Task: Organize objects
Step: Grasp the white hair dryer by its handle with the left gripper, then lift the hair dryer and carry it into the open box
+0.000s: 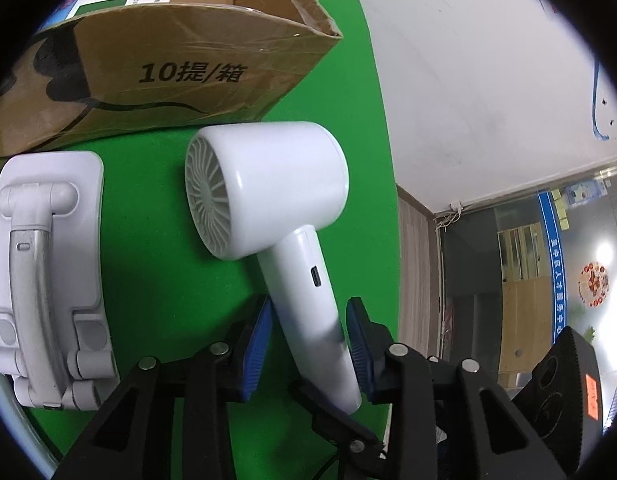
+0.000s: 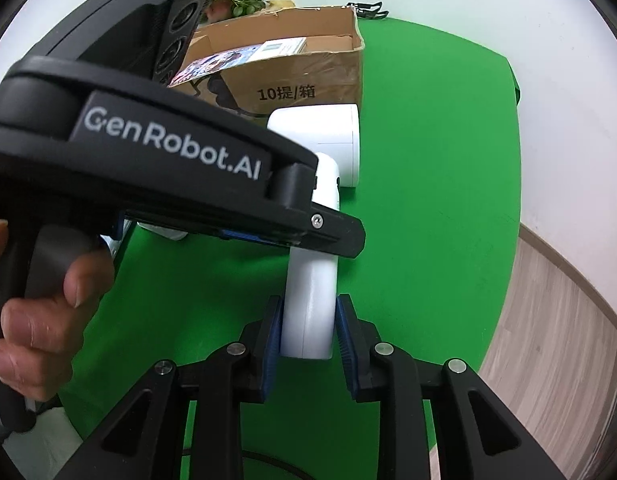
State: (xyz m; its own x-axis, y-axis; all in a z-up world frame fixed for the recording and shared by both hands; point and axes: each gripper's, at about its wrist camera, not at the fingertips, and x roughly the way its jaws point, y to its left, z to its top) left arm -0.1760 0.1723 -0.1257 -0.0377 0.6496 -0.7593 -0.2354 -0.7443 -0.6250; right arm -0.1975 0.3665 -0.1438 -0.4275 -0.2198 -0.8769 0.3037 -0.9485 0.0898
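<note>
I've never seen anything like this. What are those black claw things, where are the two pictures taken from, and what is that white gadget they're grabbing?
There is no robot here: a person holds two hand-held grippers, each with a wide-angle camera looking along its two fingers. One picture comes from the left gripper, the other from the right gripper; in the second you also see the left tool from the side, with the person's hand on its grip.

On the green table lie a white hair dryer, a folded white stand, and an open cardboard box behind them.

Both grippers have their blue pads around the dryer's handle. The right one looks closed on it; whether the left is squeezing is unclear.
</note>
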